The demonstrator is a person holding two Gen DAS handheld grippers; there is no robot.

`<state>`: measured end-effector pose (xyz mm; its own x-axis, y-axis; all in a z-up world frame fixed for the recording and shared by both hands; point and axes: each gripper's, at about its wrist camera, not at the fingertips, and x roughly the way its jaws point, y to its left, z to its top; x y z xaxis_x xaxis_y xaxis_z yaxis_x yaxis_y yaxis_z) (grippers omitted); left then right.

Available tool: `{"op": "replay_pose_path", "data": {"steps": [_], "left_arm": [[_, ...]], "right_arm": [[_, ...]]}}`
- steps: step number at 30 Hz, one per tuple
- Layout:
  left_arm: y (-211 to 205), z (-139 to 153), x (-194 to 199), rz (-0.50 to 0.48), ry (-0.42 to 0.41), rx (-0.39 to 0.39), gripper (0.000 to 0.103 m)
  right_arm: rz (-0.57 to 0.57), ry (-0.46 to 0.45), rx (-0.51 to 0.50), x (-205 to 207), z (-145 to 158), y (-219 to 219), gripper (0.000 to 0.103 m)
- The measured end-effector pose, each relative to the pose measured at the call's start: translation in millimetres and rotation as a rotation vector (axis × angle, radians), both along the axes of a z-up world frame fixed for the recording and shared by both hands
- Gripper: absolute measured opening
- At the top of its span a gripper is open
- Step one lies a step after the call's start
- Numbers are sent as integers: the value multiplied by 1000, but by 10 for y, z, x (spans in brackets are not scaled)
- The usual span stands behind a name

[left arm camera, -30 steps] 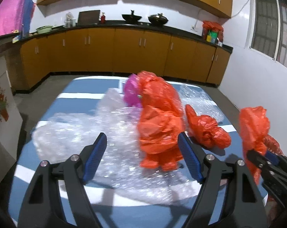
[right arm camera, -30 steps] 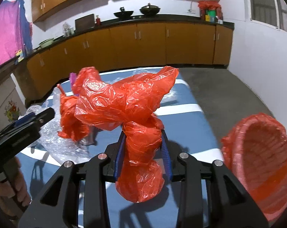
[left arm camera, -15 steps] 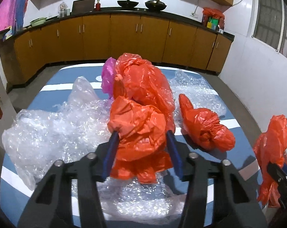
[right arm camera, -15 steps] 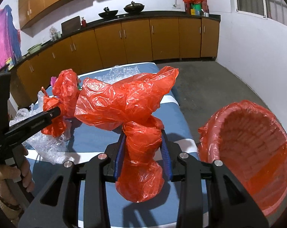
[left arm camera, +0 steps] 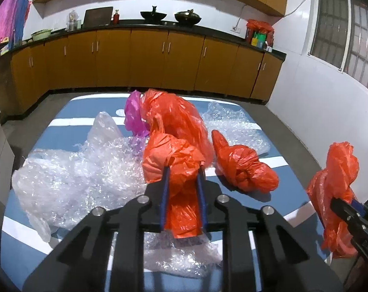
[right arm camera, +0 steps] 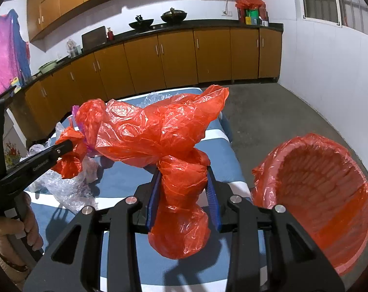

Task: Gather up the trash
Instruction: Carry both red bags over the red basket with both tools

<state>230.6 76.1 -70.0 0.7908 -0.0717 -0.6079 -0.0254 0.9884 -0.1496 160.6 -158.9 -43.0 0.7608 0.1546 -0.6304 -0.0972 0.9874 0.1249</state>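
- Nearest us, our right gripper (right arm camera: 182, 194) stays out of motion, clamped on a crumpled orange plastic bag (right arm camera: 159, 131) whose long axis runs up and away from the jaws.
- Just to its right and lower, beside the table, stands the red-lined round bin (right arm camera: 330, 194); we judge the right hand nearer it.
- Our left gripper (left arm camera: 182, 189) is closing on a second orange wad (left arm camera: 174, 155) lying on clear bubble wrap (left arm camera: 74, 175).
- Farther along the blue striped table (left arm camera: 69, 114) lie a knotted orange bag (left arm camera: 244, 168) and a magenta one (left arm camera: 134, 114).
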Motion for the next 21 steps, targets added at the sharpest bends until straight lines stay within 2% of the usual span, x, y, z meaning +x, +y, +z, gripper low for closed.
{"op": "replay_pose_path", "data": {"steps": [1, 4, 13, 21], "left_arm": [[-18, 10, -13, -5, -3, 9, 13], [-44, 14, -45, -20, 1, 13, 9], [-134, 142, -200, -57, -29, 7, 9], [-434, 383, -315, -142, -83, -13, 9]], "right_arm": [[-1, -3, 1, -12, 10, -8, 36], [-7, -5, 6, -45, 18, -36, 36], [-13, -20, 11, -114, 92, -93, 36], [-48, -49, 6, -231, 197, -266, 36]]}}
